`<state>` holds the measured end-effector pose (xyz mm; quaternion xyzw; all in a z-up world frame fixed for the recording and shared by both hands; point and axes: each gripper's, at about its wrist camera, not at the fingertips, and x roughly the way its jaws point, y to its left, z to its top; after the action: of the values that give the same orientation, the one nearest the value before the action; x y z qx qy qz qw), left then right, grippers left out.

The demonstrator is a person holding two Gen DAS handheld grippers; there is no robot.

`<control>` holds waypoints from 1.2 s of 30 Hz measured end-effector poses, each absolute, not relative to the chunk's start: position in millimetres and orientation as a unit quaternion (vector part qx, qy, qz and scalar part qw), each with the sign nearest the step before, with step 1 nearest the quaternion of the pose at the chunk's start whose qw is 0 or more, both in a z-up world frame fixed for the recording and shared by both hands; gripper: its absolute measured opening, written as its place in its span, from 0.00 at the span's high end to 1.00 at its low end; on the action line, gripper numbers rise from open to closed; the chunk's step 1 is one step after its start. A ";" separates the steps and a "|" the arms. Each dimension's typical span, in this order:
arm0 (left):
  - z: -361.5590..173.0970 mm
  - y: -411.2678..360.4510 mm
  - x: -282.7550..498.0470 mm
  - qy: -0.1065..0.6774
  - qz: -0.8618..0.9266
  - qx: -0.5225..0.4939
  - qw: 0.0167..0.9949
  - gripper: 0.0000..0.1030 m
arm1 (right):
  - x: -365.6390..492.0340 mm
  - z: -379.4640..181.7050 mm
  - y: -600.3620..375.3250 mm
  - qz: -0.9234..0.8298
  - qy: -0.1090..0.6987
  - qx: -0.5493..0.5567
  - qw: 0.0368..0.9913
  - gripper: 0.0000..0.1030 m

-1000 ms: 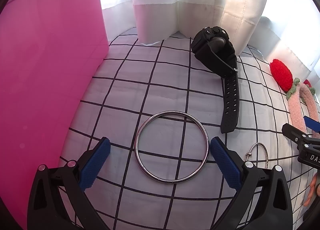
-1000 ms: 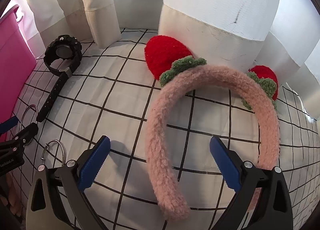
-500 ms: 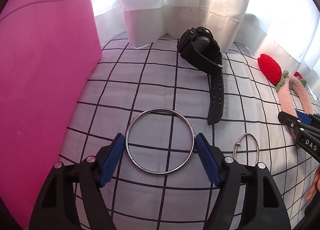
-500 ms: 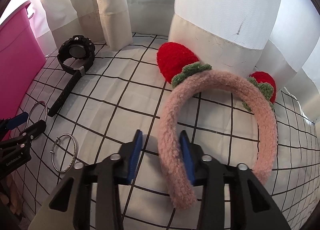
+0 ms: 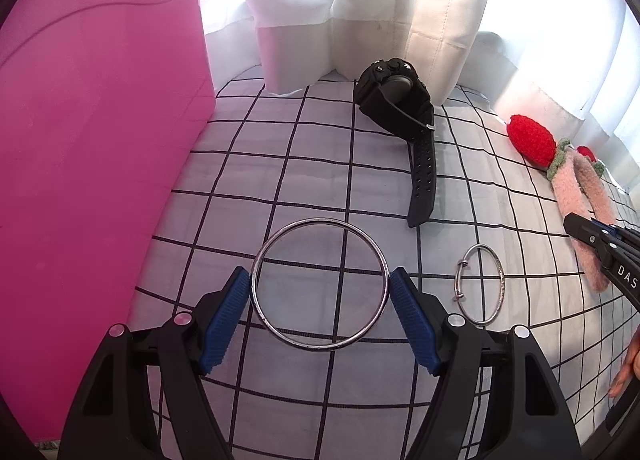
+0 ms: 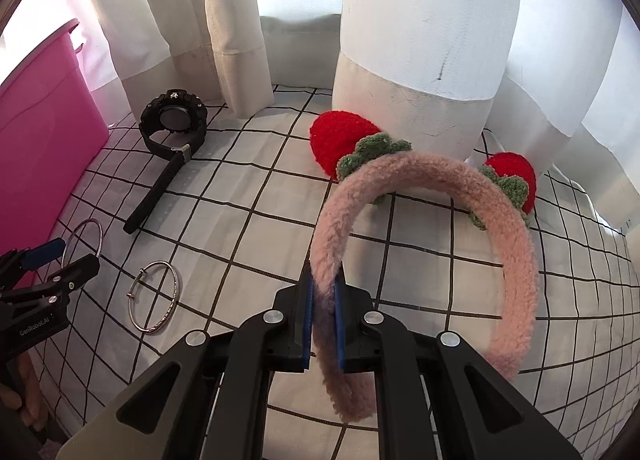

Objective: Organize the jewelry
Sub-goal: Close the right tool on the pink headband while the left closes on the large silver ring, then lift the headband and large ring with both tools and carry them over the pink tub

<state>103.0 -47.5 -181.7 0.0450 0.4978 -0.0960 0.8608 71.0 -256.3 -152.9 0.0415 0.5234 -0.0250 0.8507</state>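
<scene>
Left hand-held gripper [image 5: 320, 308] has just finished closing in on the big silver bangle [image 5: 320, 284], low centre of the left wrist view. Both blue pads [image 5: 226, 318] sit right against the ring's outer edge on either side, so it's clamped across its width. The bangle looks tilted up a bit off the black-grid white cloth [image 5: 280, 180].

Right hand-held gripper [image 6: 323, 324] is clenched tight on the fuzzy pink headband [image 6: 480, 196], bottom centre of the right wrist view. The jaws have just squeezed down, pinching one leg of the band between the pads. The band arcs up and over to the right side of the frame, with the red strawberry ears [image 6: 340, 140] near the white curtain [image 6: 420, 40] behind.

Other stuff lying loose on the cloth:
- a smaller open silver bracelet [image 5: 480, 284], just right of the big bangle
- a black watch [image 5: 396, 100], upper centre, strap trailing toward the bottom of the frame
- a pink bin [image 5: 92, 140] filling the left edge
</scene>
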 end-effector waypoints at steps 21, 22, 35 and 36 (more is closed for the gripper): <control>-113.5 -45.0 65.1 0.457 -0.127 0.028 0.880 0.32 | 29.2 -73.6 -247.6 -0.010 0.457 0.073 0.886 0.91; -109.7 -45.3 63.4 0.454 -0.129 0.029 0.881 0.32 | 26.1 -68.5 -246.5 -0.009 0.454 0.073 0.888 0.91; -55.9 -42.7 47.5 0.405 -0.148 0.032 0.902 0.32 | 17.1 -21.2 -225.1 0.004 0.414 0.062 0.908 0.91; -50.1 -41.0 46.4 0.401 -0.149 0.028 0.903 0.32 | 17.4 -16.4 -222.6 0.005 0.410 0.061 0.910 0.91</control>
<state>46.4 -41.0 -50.1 0.0281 0.4013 -0.1494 0.9032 17.4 -222.6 -16.4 0.0605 0.4103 0.0053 0.9099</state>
